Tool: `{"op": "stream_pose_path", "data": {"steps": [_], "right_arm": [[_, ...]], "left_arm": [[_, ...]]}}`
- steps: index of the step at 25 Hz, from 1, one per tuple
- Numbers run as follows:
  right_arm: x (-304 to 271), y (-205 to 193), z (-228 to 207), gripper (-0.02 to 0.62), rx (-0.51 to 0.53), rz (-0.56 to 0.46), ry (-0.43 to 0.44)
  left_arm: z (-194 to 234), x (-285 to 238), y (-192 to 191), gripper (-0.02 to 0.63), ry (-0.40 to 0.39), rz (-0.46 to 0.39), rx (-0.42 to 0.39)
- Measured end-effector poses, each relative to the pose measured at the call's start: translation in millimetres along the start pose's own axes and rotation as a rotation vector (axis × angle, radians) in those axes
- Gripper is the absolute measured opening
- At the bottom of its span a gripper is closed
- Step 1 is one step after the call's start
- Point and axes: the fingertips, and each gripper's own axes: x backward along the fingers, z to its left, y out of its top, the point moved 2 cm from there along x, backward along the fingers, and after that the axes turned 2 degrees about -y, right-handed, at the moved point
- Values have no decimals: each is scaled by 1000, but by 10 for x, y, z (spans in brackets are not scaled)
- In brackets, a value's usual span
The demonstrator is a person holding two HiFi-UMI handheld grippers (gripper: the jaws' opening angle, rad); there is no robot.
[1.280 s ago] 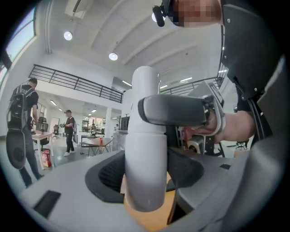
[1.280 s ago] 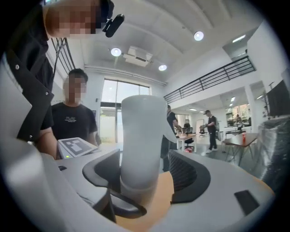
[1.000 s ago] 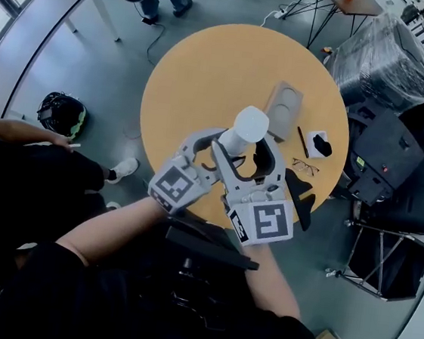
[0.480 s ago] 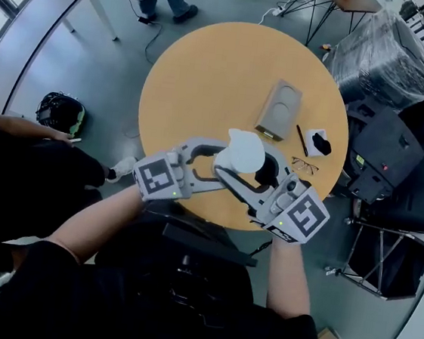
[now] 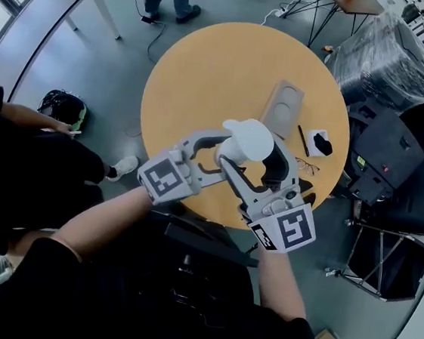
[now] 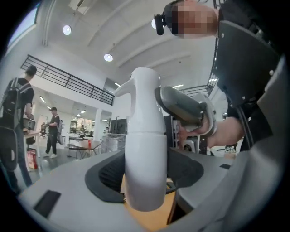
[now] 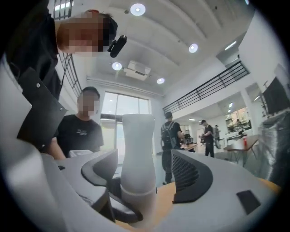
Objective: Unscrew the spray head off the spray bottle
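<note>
A white spray bottle [image 5: 247, 139] with its white spray head [image 6: 142, 97] is held up over the round wooden table [image 5: 208, 73]. My left gripper [image 5: 218, 149] comes in from the left, level, and is shut on the bottle's body [image 6: 145, 172]. My right gripper [image 5: 255, 158] reaches in from the lower right. Its jaws have just been opening and now stand wide on either side of the spray head [image 7: 137, 149]. A gap shows between the head and the black pad [image 7: 190, 176]. The bottle's base is hidden.
On the table beyond the bottle lie a grey tray [image 5: 281, 108], a pen [image 5: 303, 141], glasses [image 5: 307, 167] and a small black-and-white item [image 5: 320, 143]. Chairs and a wrapped bundle [image 5: 384, 59] crowd the right. People stand nearby; a helmet [image 5: 62, 112] lies on the floor.
The right gripper swung out to the right, then came back, and its jaws now stand wider around the spray head. The left gripper kept its hold, shifting slightly with the bottle.
</note>
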Motion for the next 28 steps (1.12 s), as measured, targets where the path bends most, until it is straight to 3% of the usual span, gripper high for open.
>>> {"op": "stream_pose_path", "data": {"steps": [5, 7, 11, 14, 17, 22, 28], "right_arm": [[13, -128, -101, 377, -2, 29, -226], [-5, -153, -132, 367, 5, 36, -277], [-44, -116, -126, 286, 34, 23, -295], [-84, -128, -63, 238, 31, 18, -224], [-73, -115, 22, 232, 22, 8, -90], [96, -10, 180, 232, 4, 4, 188], [221, 60, 273, 230, -19, -18, 326]], "left_arm": [[16, -101, -93, 305, 178, 19, -23], [50, -129, -107, 305, 239, 23, -33], [78, -120, -131, 307, 314, 40, -53], [73, -97, -151, 307, 310, 20, -45], [20, -64, -140, 307, 225, -24, -6], [-237, 14, -53, 306, -82, -71, 55], [-385, 38, 8, 305, -356, -54, 52]]}}
